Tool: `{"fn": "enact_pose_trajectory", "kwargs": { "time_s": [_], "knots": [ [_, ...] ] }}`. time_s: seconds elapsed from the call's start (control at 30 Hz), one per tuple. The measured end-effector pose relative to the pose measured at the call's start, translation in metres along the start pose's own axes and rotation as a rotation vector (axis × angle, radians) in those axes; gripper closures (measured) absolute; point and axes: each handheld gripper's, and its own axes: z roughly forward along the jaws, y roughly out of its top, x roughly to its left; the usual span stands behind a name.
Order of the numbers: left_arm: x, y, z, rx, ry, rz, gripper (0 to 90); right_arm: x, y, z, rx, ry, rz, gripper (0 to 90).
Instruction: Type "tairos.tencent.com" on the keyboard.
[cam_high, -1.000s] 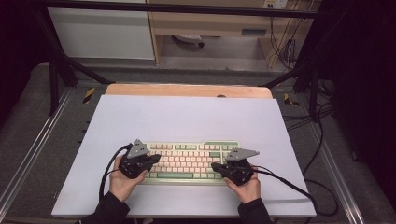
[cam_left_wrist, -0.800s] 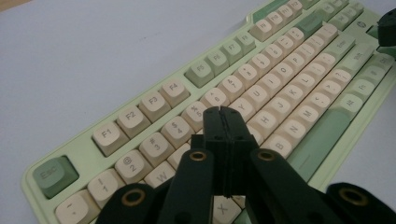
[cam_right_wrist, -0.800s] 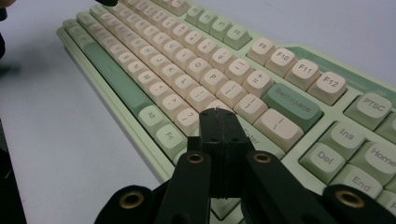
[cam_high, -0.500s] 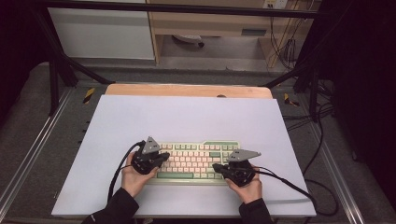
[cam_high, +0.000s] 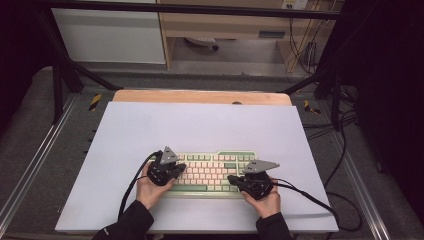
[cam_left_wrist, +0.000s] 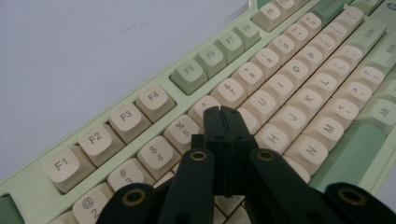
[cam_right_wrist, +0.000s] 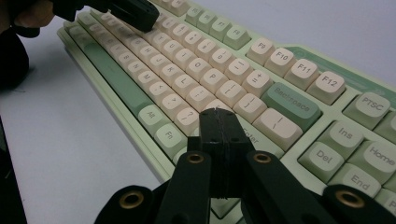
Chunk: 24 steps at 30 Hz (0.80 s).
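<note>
One keyboard (cam_high: 210, 171), two tools (left (cam_high: 176, 169), right (cam_high: 234, 179)).
</note>
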Motion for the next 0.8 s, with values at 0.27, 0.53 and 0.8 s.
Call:
{"fn": "enact_pose_trajectory", "kwargs": {
  "time_s": [0.27, 0.53, 0.8],
  "knots": [
    [-0.001, 0.0, 0.0, -0.002, 0.0, 0.011, 90.0, 0.0, 0.0, 0.0, -0.003, 0.002, 0.003, 90.0],
    [-0.002, -0.003, -0.019, -0.03, -0.021, 0.019, 90.0, 0.0, 0.001, 0.0, -0.013, 0.009, 0.007, 90.0],
    [0.007, -0.013, -0.039, -0.045, -0.01, 0.001, 90.0, 0.002, 0.003, 0.002, -0.014, 0.014, 0.016, 90.0]
  ]
}}
